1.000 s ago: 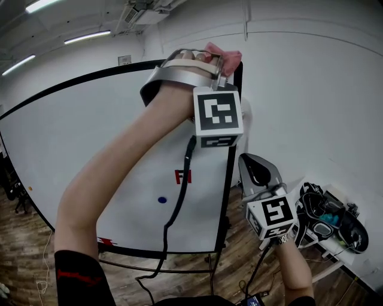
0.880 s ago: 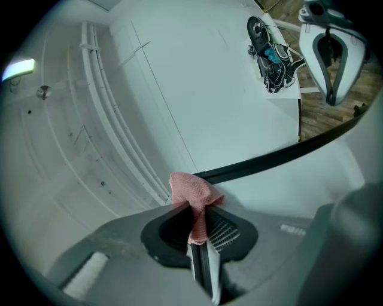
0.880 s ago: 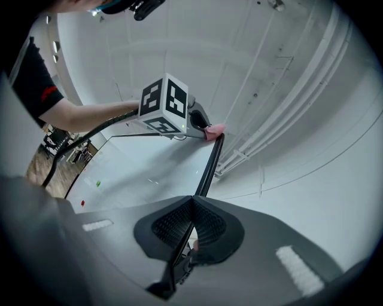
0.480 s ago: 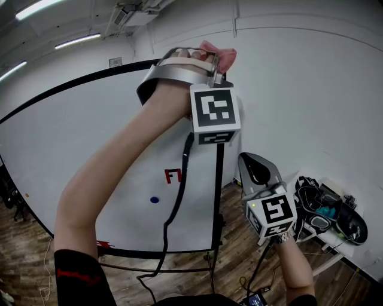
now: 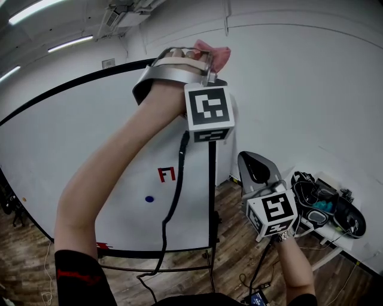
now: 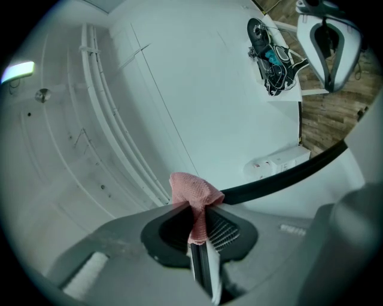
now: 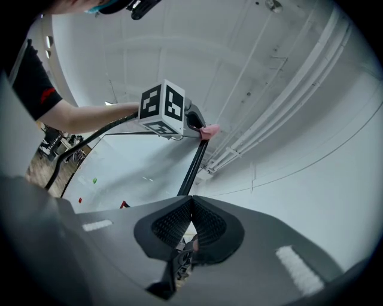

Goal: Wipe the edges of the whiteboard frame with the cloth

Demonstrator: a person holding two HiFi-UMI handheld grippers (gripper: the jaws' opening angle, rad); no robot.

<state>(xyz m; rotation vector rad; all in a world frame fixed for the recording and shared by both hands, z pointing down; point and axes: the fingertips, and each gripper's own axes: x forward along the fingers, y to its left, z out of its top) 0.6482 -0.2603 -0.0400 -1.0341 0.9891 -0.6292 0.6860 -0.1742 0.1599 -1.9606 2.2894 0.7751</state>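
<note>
Pink cloth [image 6: 191, 192], soft and light, best held by a bunched fold, clamped in left gripper [image 6: 199, 236] jaws at whiteboard frame [image 6: 281, 177] top corner; right gripper [image 7: 191, 209] jaws closed, empty.

This looks like a plain office or lab workroom. A large whiteboard [image 5: 90, 155] on a wheeled black stand fills the head view from nine to six o'clock. Strip lights [image 5: 70, 43] and a ceiling air unit [image 5: 128, 9] sit at eleven o'clock. Bare white walls [image 5: 299, 89] at two o'clock carry surface-run conduit pipes [image 6: 114, 143]. Wood-pattern flooring [image 5: 239, 251] lies at six o'clock, and a heap of black equipment and cables [image 5: 326, 209] rests on a white table at four o'clock.
</note>
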